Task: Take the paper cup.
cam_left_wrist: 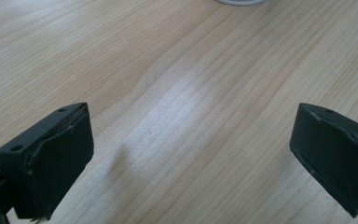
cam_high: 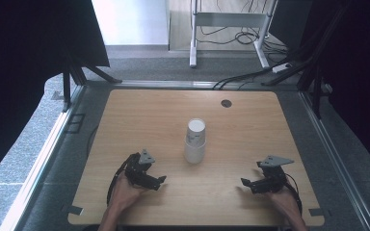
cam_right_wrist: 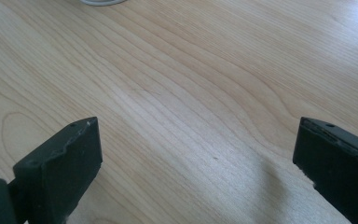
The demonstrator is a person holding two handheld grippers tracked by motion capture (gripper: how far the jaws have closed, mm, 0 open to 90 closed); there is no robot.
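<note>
A stack of white paper cups (cam_high: 194,141) stands upside down near the middle of the wooden table (cam_high: 139,110). My left gripper (cam_high: 158,182) rests low over the table to the cups' front left, jaws wide open with bare wood between them (cam_left_wrist: 191,154). My right gripper (cam_high: 246,184) sits to the cups' front right, also open and holding nothing (cam_right_wrist: 196,158). The white edge of the cup stack's base (cam_left_wrist: 240,2) peeks in at the top of the left gripper view, and the same base (cam_right_wrist: 102,2) shows at the top of the right gripper view.
A small dark round grommet (cam_high: 226,103) is set into the table near its far edge. Beyond the table are a white desk frame (cam_high: 229,29) and cables (cam_high: 250,77) on the floor. Black stands (cam_high: 72,72) flank the table's far corners.
</note>
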